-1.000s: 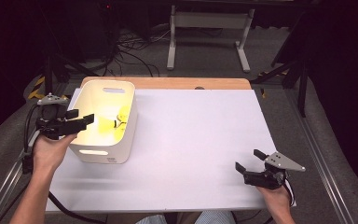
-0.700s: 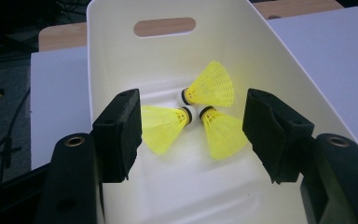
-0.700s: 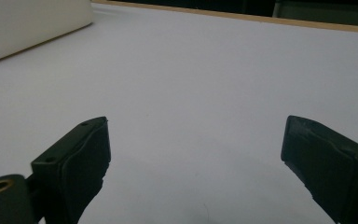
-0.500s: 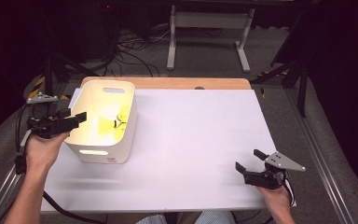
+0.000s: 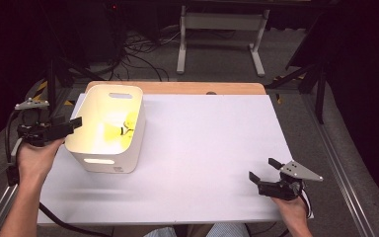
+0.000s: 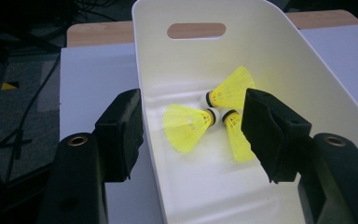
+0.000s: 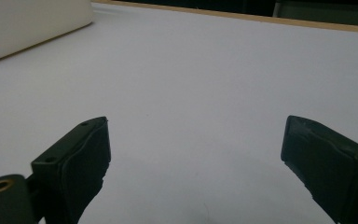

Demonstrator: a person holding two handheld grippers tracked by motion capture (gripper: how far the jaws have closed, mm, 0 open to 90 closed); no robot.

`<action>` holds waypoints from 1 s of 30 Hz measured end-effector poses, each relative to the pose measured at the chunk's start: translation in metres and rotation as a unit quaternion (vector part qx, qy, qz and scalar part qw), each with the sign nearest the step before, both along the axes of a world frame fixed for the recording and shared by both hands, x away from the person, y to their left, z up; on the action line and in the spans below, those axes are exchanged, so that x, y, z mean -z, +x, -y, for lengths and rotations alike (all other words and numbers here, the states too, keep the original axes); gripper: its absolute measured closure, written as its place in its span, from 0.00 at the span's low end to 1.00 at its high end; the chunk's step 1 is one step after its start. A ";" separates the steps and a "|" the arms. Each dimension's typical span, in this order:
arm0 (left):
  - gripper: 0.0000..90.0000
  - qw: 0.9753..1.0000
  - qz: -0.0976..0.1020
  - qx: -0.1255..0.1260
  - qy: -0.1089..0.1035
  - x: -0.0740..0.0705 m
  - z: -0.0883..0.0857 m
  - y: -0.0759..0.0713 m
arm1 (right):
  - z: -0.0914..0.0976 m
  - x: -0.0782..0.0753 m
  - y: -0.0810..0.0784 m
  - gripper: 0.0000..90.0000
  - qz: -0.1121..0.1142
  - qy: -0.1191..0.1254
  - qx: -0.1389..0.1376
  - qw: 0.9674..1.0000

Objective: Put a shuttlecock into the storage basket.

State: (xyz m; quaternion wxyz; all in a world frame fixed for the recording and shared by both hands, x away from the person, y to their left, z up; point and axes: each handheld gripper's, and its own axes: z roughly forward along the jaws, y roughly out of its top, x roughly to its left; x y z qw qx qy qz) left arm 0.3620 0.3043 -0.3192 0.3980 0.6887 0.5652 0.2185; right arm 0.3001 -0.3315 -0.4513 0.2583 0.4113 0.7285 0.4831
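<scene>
Left hand-held gripper (image 6: 193, 135) has slid off the white bin (image 5: 128, 148) toward the surface's (image 5: 212, 148) left edge; its jaws, released and empty, straddle the near wall. Three yellow shuttlecocks (image 6: 214, 119) lie inside. Right hand-held gripper (image 7: 196, 158) stays released over bare surface near the front edge.

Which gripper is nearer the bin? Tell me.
Left. The left gripper hangs at the bin's left wall, jaws straddling it; the right gripper rests far across the table.
</scene>
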 end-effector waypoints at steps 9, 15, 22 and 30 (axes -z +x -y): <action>0.45 1.000 0.000 -0.016 -0.002 0.004 -0.009 0.000 | 0.000 0.000 0.000 0.10 -0.001 -0.001 -0.001 1.000; 0.45 1.000 0.002 -0.025 0.003 0.005 -0.013 0.000 | 0.000 0.000 0.000 0.10 -0.001 0.000 0.001 1.000; 0.45 0.999 0.002 -0.038 0.000 0.011 -0.021 -0.002 | 0.000 0.000 0.000 0.10 -0.001 -0.001 0.000 1.000; 0.45 0.999 0.003 -0.047 -0.002 0.015 -0.029 -0.007 | 0.000 0.000 0.001 0.10 0.000 0.001 0.000 1.000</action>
